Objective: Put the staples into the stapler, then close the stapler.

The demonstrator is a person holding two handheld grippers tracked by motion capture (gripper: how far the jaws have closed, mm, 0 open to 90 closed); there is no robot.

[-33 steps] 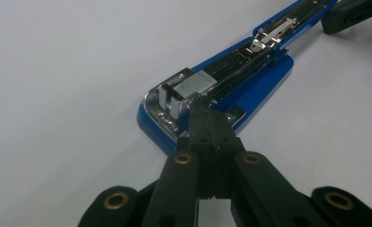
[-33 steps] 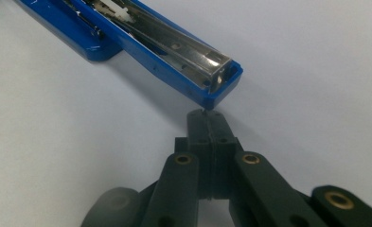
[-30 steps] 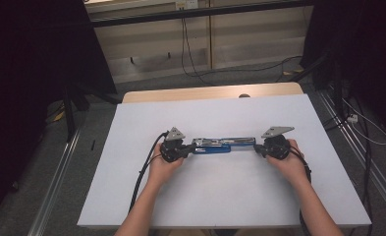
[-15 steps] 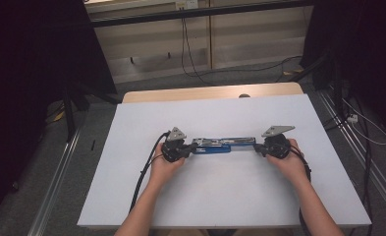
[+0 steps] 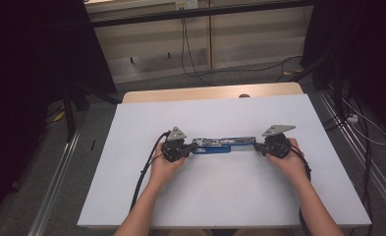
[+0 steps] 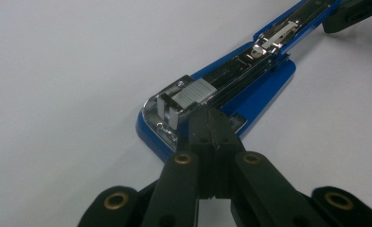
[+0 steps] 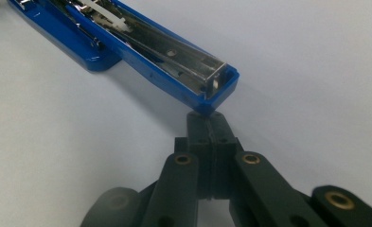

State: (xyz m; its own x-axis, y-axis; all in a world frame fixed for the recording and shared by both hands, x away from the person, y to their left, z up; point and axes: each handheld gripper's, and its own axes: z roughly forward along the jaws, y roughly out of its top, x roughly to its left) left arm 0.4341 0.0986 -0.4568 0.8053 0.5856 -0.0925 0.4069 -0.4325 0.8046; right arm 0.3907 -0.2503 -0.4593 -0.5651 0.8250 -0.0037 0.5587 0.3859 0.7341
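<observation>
A blue stapler [image 5: 224, 144] lies swung open flat on the white tabletop [image 5: 220, 196], its metal staple channel facing up. My left gripper [image 5: 193, 147] is shut, and its tips press on the stapler's left end. In the left gripper view the shut jaws [image 6: 208, 118] rest on the blue base beside the metal staple head [image 6: 193, 94]. My right gripper [image 5: 257, 146] is also shut, its tips against the stapler's right end. The right gripper view shows the closed tips [image 7: 207, 120] touching the blue end of the open arm [image 7: 174, 56]. Nothing sits between either pair of jaws.
A wooden table edge [image 5: 205, 93] runs behind the white sheet. Cables [image 5: 190, 54] trail over the floor beyond it, and metal rails [image 5: 58, 167] flank the table. The other gripper [image 6: 358, 12] shows at the top right of the left gripper view.
</observation>
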